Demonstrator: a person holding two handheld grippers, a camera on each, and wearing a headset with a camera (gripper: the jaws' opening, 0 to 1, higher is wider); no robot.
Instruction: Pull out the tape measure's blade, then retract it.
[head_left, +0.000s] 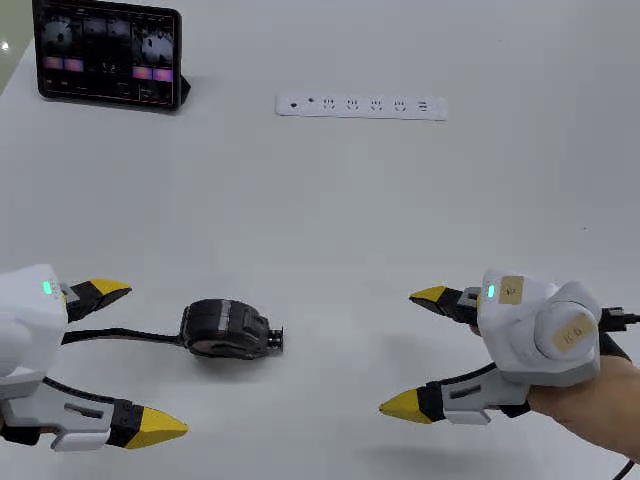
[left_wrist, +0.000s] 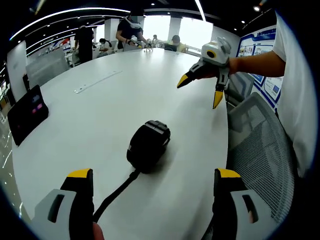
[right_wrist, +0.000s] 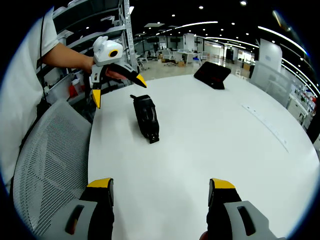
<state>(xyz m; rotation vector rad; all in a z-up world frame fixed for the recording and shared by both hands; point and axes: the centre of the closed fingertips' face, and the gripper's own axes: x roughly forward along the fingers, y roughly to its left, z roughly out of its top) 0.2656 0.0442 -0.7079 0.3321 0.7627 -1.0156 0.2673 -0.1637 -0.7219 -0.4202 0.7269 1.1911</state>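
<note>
Resting on the white tabletop (head_left: 350, 220), the black tape measure (head_left: 228, 330) sits between the two tongs, touched by neither. Its blade hook (head_left: 276, 340) sits at the case mouth and points toward the right tongs (head_left: 412, 351). A black strap (head_left: 120, 336) trails from the case toward the left tongs (head_left: 135, 357). Both tongs hover with their yellow-tipped jaws spread wide, holding nothing. A tablet (head_left: 108, 55) and a white power strip (head_left: 360, 105) lie well apart at the far side.
</note>
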